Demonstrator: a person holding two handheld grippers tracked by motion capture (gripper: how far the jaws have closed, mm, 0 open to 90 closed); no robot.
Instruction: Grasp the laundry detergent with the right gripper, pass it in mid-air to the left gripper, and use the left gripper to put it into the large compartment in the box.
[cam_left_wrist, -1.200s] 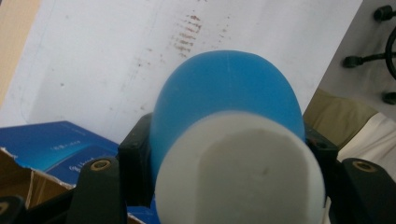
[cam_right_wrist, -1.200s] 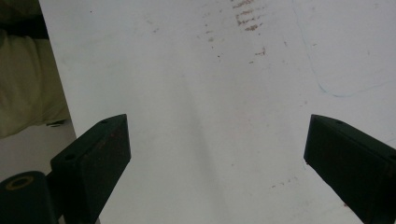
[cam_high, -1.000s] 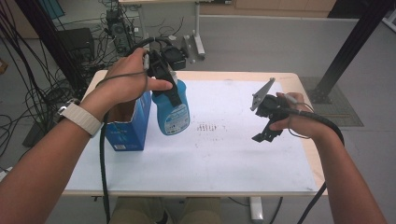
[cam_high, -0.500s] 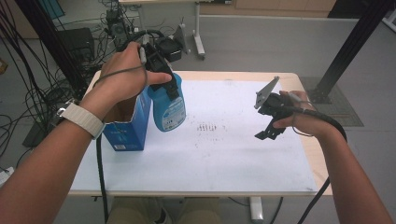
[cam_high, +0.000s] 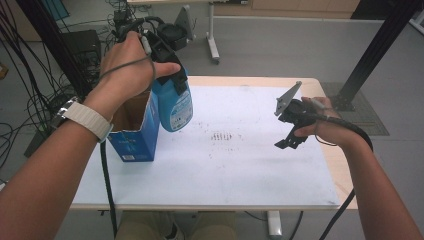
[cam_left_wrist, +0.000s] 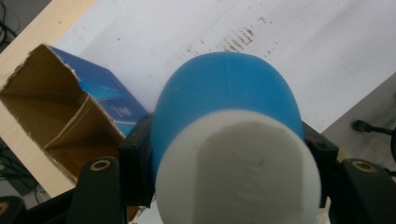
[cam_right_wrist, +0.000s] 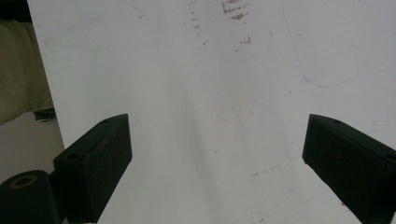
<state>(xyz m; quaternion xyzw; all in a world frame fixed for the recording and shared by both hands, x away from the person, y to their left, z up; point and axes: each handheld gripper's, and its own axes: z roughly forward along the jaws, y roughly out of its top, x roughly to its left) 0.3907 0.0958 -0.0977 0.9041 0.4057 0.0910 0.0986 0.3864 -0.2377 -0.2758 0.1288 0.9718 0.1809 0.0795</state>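
Meanwhile left hand-held gripper (cam_high: 172, 75) clamps blue bottle (cam_high: 175, 107) beside open box (cam_high: 135, 135) (right hand-held gripper (cam_right_wrist: 215, 163) wide)

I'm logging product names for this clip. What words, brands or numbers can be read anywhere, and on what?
Nothing can be read for certain.
Blue bottle held in the left gripper: a white label with print, too small and blurred to read.
Blue carton, open at the top: pale print low on its front, too small to read.
White table sheet: brown smudges, no writing.
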